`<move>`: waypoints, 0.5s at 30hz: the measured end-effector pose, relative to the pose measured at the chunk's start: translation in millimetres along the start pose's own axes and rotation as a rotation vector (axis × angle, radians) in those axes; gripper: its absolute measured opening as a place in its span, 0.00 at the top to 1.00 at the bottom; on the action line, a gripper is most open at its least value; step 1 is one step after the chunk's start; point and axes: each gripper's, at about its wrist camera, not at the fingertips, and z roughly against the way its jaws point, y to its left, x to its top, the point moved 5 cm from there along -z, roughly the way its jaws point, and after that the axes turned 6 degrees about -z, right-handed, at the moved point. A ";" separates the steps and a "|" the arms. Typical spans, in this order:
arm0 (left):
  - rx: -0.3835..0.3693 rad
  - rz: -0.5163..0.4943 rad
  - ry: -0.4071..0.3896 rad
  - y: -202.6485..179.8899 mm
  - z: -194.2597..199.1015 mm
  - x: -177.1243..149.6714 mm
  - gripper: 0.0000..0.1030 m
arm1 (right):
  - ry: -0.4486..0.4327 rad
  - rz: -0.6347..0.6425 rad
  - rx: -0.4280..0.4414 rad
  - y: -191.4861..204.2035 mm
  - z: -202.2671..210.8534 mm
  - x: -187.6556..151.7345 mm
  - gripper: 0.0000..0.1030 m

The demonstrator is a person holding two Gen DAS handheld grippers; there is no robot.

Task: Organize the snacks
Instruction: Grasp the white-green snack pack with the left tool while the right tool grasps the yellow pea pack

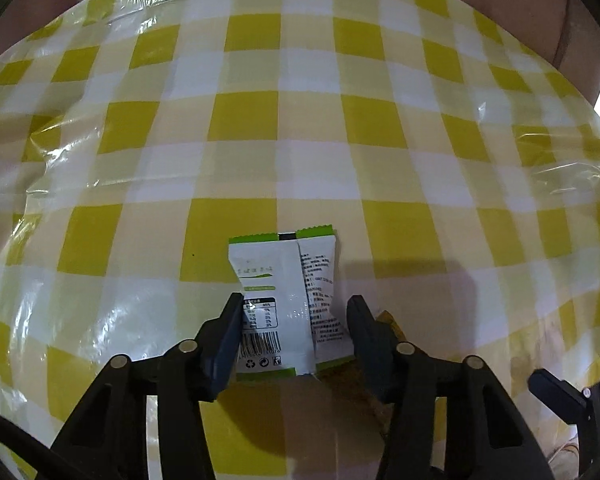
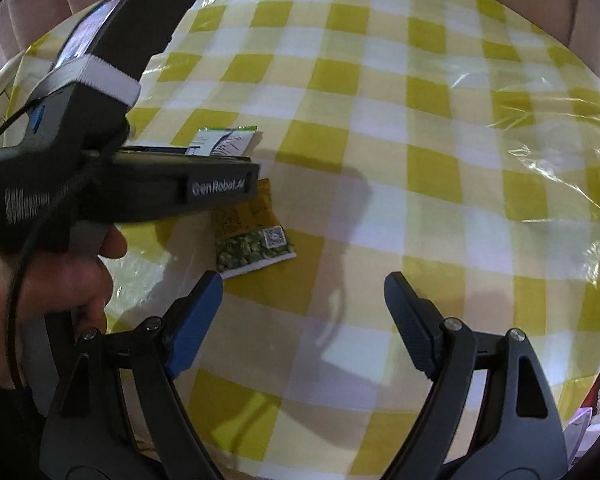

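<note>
On the checked tablecloth (image 1: 300,140), the left gripper (image 1: 294,320) straddles a white snack packet (image 1: 288,280), its pads seemingly not yet pressing, while the right gripper (image 2: 304,304) hangs spread near a yellow packet (image 2: 252,236).

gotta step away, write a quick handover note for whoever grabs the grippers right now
Left gripper: jaws around the white-and-green snack packet; one finger touches its edge, the other stands clear, so not clamped.
Right gripper: open, empty, above the checked tablecloth.
Yellow pea snack packet lies flat beside the white one, partly under the left gripper.
Done: nothing visibly sorted yet.
Left: grip the white packet, then the pea packet, and place both; no container is in view.
</note>
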 end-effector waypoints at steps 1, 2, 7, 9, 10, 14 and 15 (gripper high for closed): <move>0.002 0.001 -0.005 2.4 0.6 -0.1 0.55 | 0.003 0.006 0.002 2.3 -2.7 1.5 0.18; -0.012 0.014 -0.011 5.5 1.5 -0.3 0.56 | 0.005 0.010 0.003 4.1 -4.6 2.3 0.18; -0.043 0.109 -0.035 28.0 6.3 -2.6 0.58 | 0.012 0.029 0.014 14.1 -15.2 9.2 0.18; -0.044 0.147 -0.047 38.6 9.5 -4.8 0.58 | 0.012 0.034 0.016 17.2 -19.4 12.3 0.18; -0.041 0.158 -0.052 42.1 10.9 -5.4 0.58 | 0.013 0.037 0.018 19.1 -22.3 14.3 0.18; -0.037 0.196 -0.070 52.6 16.3 -10.1 0.58 | 0.018 0.048 0.001 23.8 -32.1 19.9 0.18; -0.039 0.202 -0.073 53.8 16.9 -10.9 0.58 | 0.021 0.054 -0.004 25.5 -35.4 21.0 0.18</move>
